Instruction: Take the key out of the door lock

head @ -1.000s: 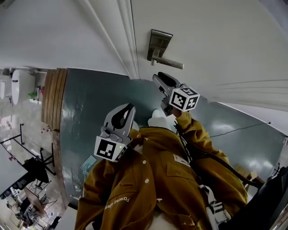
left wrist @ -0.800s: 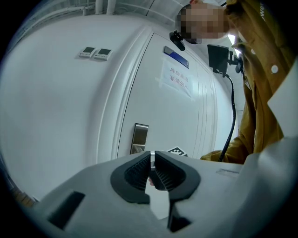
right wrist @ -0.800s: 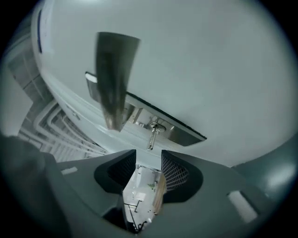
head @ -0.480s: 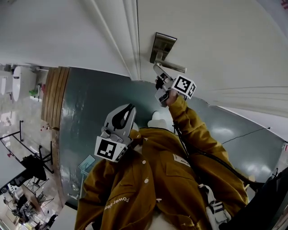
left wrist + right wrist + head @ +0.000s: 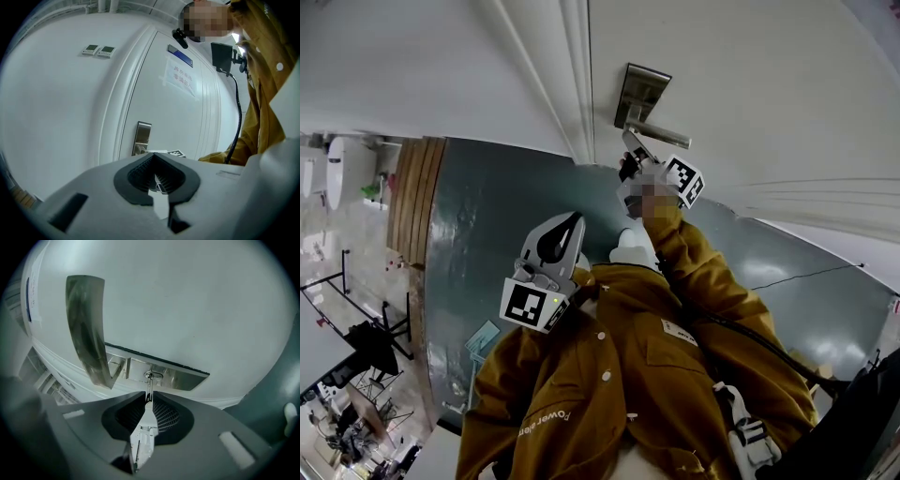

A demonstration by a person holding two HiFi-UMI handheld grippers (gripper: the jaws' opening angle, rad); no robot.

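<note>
A thin metal key sticks out of the keyhole in the steel lock plate, below the lever handle. My right gripper is right at the lock, its jaws closing, and their tips pinch the key's outer end. In the head view the right gripper reaches up under the door handle; the key itself is hidden there. My left gripper is held back near the person's chest, shut and empty. From the left gripper the lock plate shows farther off.
The white door meets its frame just left of the lock. A paper notice hangs on the door and wall switches sit to the left. Teal floor lies below. The person's mustard jacket fills the foreground.
My right gripper has risen from over the floor to the lock under the handle, and its jaws have come together on the key. The left gripper has barely moved.
</note>
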